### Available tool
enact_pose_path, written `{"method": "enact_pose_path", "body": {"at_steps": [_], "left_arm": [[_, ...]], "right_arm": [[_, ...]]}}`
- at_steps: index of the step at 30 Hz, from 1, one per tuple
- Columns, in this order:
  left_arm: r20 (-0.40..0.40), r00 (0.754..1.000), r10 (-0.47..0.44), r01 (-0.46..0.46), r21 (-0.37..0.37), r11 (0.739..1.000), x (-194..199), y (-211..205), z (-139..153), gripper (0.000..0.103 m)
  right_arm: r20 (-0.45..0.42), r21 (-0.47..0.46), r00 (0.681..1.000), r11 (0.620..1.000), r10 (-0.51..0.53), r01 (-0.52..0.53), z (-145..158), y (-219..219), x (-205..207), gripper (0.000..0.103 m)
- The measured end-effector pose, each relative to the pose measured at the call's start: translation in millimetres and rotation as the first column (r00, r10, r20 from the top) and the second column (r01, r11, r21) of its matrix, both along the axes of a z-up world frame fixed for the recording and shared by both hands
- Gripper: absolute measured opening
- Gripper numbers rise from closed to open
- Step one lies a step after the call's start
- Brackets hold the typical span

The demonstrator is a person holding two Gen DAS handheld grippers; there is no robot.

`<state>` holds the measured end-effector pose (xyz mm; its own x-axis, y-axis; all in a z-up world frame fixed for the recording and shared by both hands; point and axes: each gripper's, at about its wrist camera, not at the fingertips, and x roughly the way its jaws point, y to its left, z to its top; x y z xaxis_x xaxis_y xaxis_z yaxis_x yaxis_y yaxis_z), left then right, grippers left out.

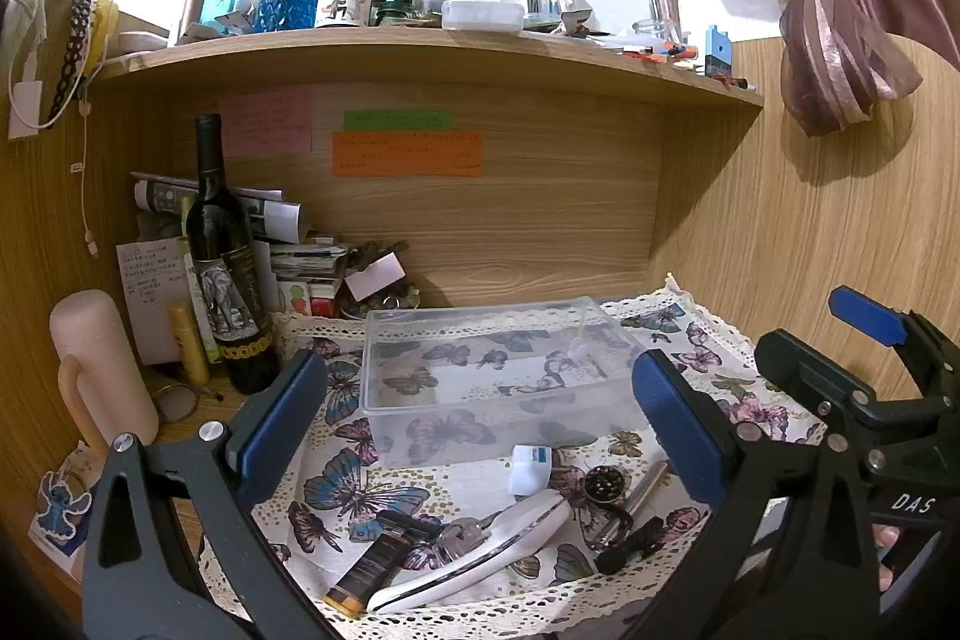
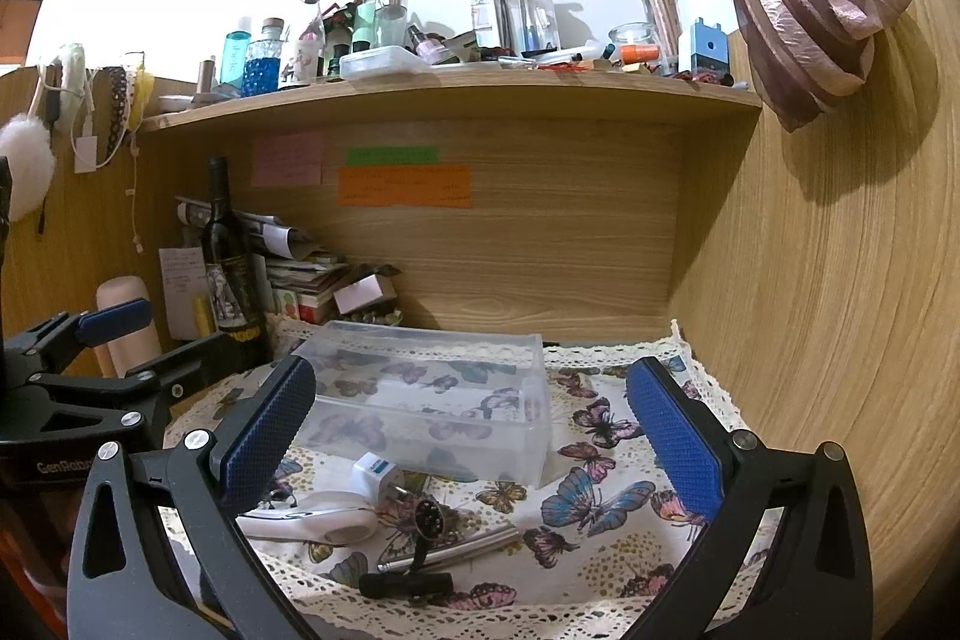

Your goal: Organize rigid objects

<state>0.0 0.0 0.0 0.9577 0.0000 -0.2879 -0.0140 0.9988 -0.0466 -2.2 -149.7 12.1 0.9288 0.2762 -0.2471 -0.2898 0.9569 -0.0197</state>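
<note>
Sitting empty on the butterfly cloth [image 1: 708, 370], the clear plastic box [image 1: 492, 376] is showing that the sorting is barely begun, if at all: nothing is lying inside it in either view, only the cloth's pattern showing through its walls.

All the loose items are waiting outside the box, clustered at its six o'clock side. Going from the biggest: the white handheld device [image 1: 480, 550] is lying slantwise toward five o'clock of the box; the brown tube [image 1: 372, 559] is resting at seven o'clock, just beside the white device, with a bunch of keys [image 1: 459, 535] tucked between them; the metal rod [image 1: 639, 496] is stretching out at four o'clock; the white charger plug [image 1: 531, 466] is standing nearest the box, almost touching its front wall; the black T-shaped piece [image 2: 405, 583] and the small round dark disc [image 1: 602, 481] are lying by the rod.

Both tongs are hovering over this cluster with jaws spread wide and gripping nothing: the left gripper [image 1: 480, 412] and the right gripper [image 2: 474, 436].

By my reckoning, every piece is needing to go in.
</note>
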Motion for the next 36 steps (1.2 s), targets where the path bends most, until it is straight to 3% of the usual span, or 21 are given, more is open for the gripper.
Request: {"method": "enact_pose_path", "body": {"at_steps": [36], "left_arm": [[0.005,1.000,-0.012,0.012,-0.023,1.000,-1.4,-3.2,-2.5,0.103]], "right_arm": [[-0.008,0.007,1.000,1.000,-0.010,0.010,-1.2,-4.0,1.9,0.103]]}}
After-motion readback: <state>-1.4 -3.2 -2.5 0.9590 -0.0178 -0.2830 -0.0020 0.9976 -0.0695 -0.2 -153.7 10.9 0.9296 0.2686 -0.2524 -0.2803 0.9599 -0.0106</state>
